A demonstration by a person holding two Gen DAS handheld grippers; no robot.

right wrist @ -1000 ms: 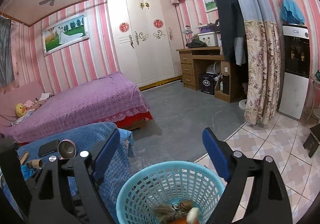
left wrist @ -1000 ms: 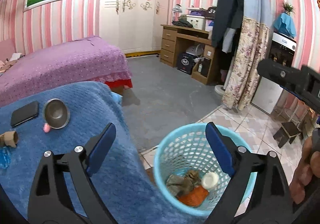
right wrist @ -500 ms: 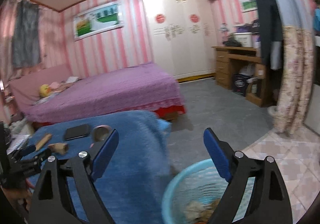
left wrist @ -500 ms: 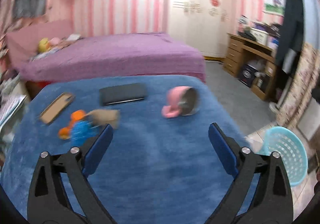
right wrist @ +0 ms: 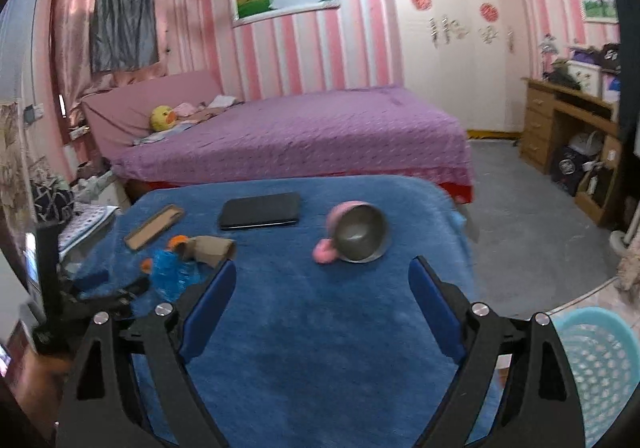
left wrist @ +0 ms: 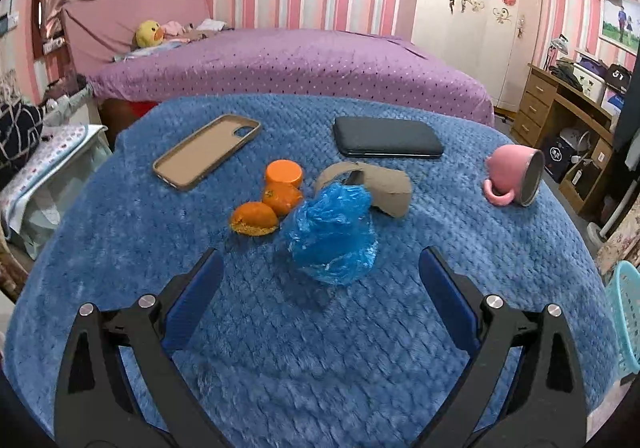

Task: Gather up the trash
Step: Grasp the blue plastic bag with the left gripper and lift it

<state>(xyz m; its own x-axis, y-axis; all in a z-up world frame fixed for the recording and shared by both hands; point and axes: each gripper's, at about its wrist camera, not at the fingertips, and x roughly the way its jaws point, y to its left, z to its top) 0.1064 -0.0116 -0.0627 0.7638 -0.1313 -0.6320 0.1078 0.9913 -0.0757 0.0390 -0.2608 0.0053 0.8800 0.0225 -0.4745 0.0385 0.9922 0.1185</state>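
Pink-striped walls and a purple bed (left wrist: pixel 288 67) sit behind the blue-covered counter (left wrist: pixel 320 348). At ten o'clock lies a phone case (left wrist: pixel 206 151), not trash. Orange peels (left wrist: pixel 266 203) look light and floppy; pinch an edge. Next, the crumpled blue plastic bag (left wrist: pixel 332 232), soft and slippery, wants squeezing through its bulk. The cardboard tube (left wrist: pixel 380 183) behind is crushable. Left tongs (left wrist: pixel 320 280) and right tongs (right wrist: pixel 322 288) both stand apart, empty. The basket (right wrist: pixel 600 368) waits at four o'clock.

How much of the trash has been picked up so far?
Nothing shows as binned: the basket interior is unclear. Both the left gripper and right gripper are open and empty. Left on the table: blue plastic bag, orange peels, cardboard tube.
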